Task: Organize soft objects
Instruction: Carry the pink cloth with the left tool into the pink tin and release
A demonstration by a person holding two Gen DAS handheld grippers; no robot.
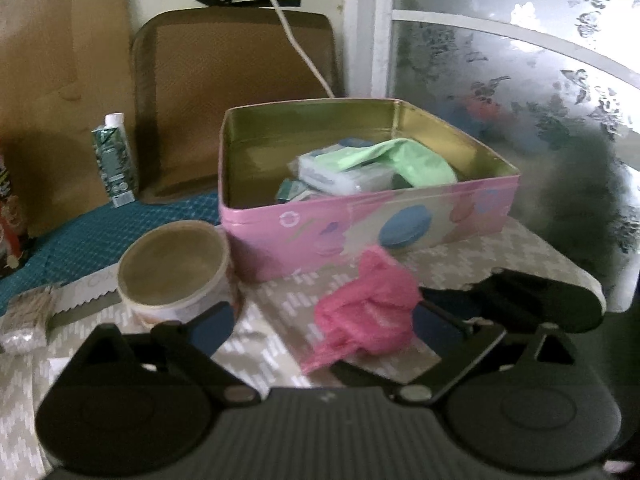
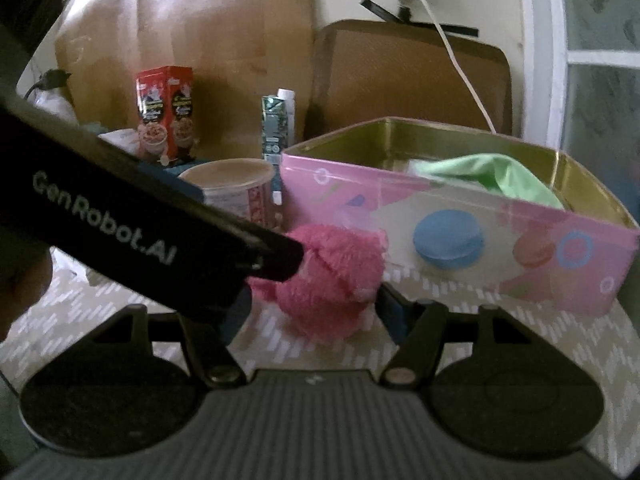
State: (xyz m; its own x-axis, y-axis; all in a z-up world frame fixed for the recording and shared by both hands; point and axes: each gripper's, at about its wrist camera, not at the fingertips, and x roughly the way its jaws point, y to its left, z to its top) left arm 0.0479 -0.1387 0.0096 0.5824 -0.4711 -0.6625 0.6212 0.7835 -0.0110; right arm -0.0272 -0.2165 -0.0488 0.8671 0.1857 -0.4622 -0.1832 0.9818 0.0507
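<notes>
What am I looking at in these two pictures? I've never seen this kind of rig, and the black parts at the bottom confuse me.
There is no robot. A person holds a two-finger gripper in each hand, and each carries a wide-angle camera looking along its fingers. The black parts are the grippers themselves.

The left wrist view shows the left gripper, its fingers spread either side of a pink fluffy object lying on the patterned tablecloth. The right wrist view shows the right gripper spread around the same object, with the left gripper's body crossing in front. Neither clearly grips it.

Behind stands an open pink tin holding a green cloth and some packets. Beside it sit a round tub and a green carton.
</notes>
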